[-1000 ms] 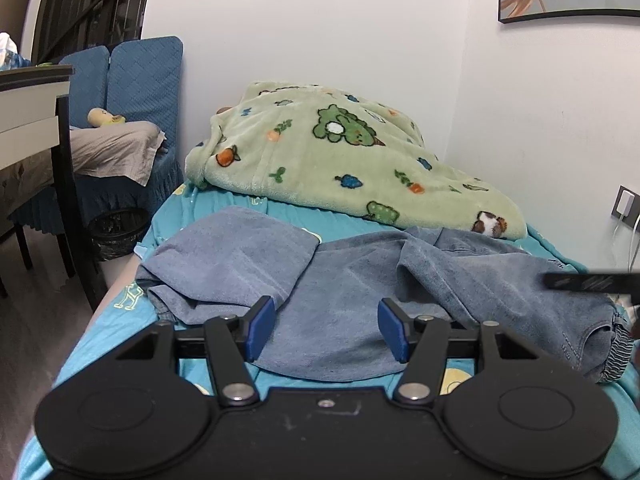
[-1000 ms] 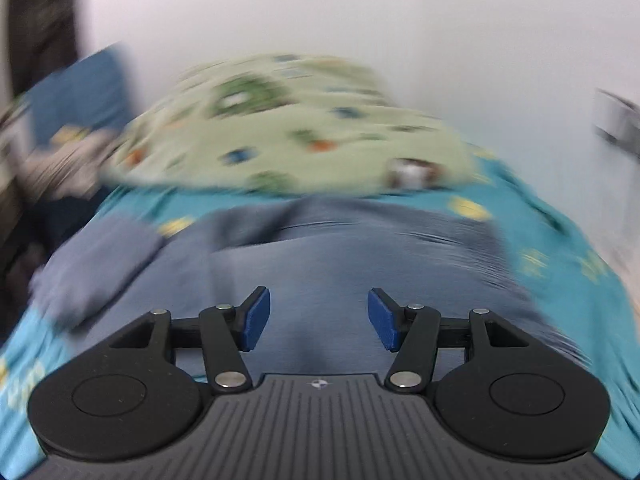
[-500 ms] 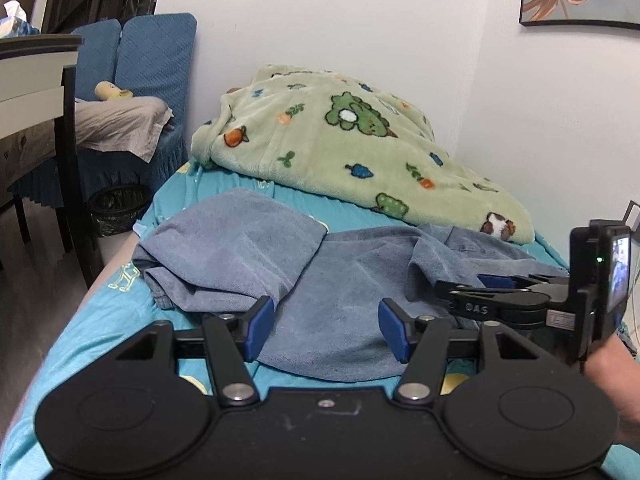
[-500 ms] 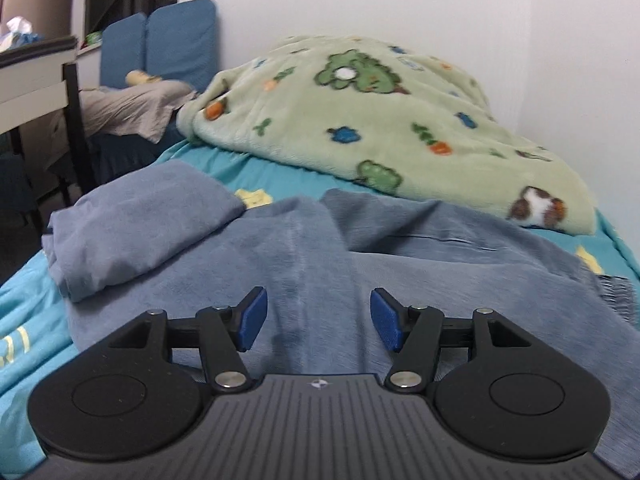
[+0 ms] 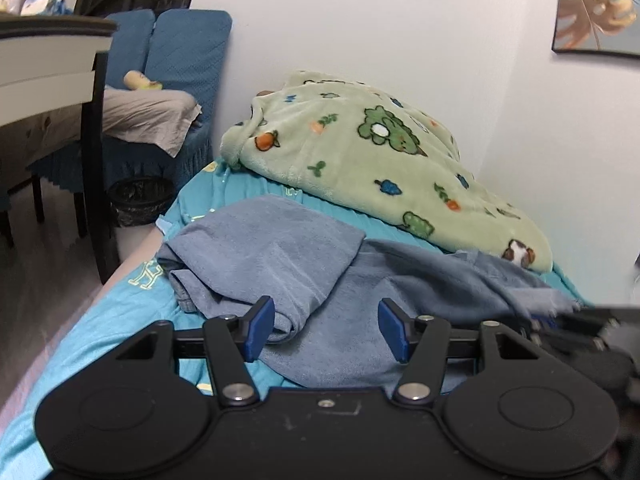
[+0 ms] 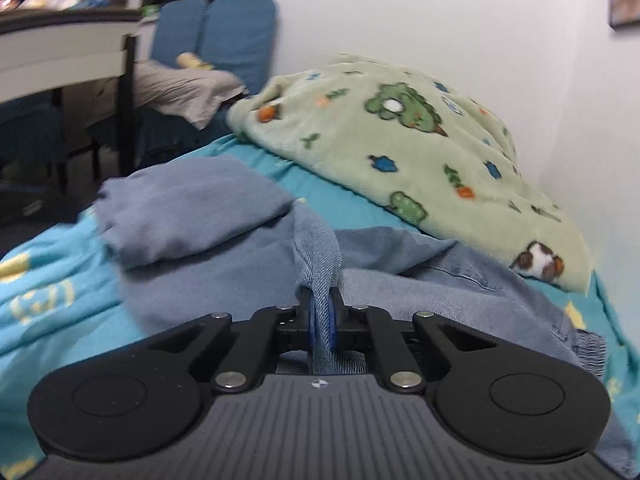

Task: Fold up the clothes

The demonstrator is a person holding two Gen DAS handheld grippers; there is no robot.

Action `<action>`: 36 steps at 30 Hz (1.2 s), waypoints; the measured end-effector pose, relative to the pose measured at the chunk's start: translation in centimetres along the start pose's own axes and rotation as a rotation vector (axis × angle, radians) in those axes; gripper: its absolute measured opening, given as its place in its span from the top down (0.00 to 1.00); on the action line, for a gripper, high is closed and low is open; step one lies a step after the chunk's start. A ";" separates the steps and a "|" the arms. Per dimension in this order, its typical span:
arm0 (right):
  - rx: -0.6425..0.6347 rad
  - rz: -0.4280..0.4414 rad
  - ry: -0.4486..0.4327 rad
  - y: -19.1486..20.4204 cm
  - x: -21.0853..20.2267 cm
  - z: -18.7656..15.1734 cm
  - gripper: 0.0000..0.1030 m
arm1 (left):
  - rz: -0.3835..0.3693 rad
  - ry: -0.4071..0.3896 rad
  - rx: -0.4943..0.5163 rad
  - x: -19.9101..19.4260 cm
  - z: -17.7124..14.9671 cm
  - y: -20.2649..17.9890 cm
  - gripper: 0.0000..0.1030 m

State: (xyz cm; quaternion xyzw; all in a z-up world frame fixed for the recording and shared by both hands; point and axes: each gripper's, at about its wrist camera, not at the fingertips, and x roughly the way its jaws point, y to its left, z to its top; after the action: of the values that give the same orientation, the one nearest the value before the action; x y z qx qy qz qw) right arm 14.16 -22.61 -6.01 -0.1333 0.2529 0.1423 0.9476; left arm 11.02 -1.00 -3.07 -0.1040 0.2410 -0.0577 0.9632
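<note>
Your right gripper has its blue pads pressed together on a pinched-up ridge of the blue denim garment; the cloth rises in a narrow fold from between the pads and drapes back over the rest of the fabric. Your left gripper stands wide apart with nothing between its blue pads, hovering just above the near edge of the same garment, at the front of the bed.

The garment lies crumpled across the turquoise sheet, spreading from the middle toward the right. One part of it is folded over into a thick flap on the left side, lying on top of the flatter part beneath. Behind it, toward the wall, a pale green blanket with cartoon prints is heaped on the bed, touching the far edge of the denim.

In the left wrist view, your right gripper shows only as a dark blur at the right edge, low over the garment. Beyond the bed's left side stand a blue chair, a table and a dark waste bin.
</note>
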 end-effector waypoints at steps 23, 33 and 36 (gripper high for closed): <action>0.083 0.091 0.173 4.5 -5.7 -4.2 0.55 | -0.038 0.015 0.005 -1.3 -0.4 -0.3 0.47; 0.279 0.105 0.006 2.2 1.0 -1.9 0.61 | -0.011 0.025 0.045 -0.7 -1.1 -1.2 0.47; 0.302 0.163 0.015 2.2 2.9 -2.1 0.84 | -0.009 0.033 0.052 -0.3 -1.3 -1.3 0.47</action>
State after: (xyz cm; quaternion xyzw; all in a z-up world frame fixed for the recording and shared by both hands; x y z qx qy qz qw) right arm 14.89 -20.67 -9.62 0.0307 0.2885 0.1780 0.9403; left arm 10.06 -2.46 -3.71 -0.0792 0.2547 -0.0700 0.9612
